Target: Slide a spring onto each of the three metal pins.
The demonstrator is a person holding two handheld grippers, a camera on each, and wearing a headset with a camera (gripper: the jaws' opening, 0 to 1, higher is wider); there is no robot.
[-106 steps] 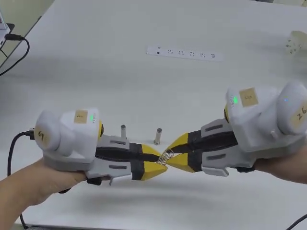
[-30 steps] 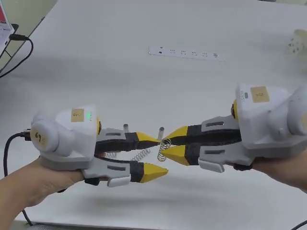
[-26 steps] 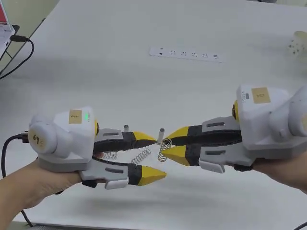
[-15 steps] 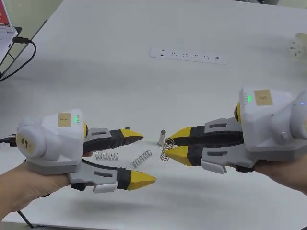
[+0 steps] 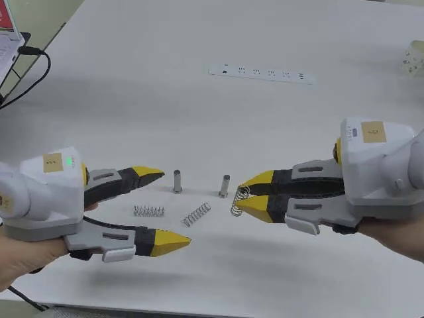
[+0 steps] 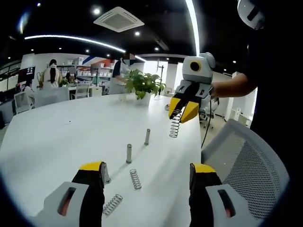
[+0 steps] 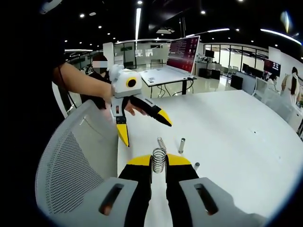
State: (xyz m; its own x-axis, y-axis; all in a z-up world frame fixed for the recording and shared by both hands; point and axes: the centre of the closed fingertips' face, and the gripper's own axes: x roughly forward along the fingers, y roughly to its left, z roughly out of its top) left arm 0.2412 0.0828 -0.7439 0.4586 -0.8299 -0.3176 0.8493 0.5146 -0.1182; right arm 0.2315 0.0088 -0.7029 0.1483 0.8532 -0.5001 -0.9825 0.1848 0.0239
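Observation:
My right gripper is shut on a small steel spring, which stands out past its yellow tips. It hovers just right of the right-hand metal pin. A second pin stands to the left of it. Two loose springs lie on the white table in front of the pins. My left gripper is open and holds nothing, its jaws wide apart near the loose springs. In the left gripper view the right gripper hangs its spring beyond the pins.
A white power strip lies further back on the table. A black cable curls at the left edge. A grey mesh chair stands at the table's near edge. People stand in the room behind.
The left gripper, earlier shut tip to tip with the right at the spring, has opened and drawn back to the left. The right gripper keeps the spring. Two springs lie uncovered.

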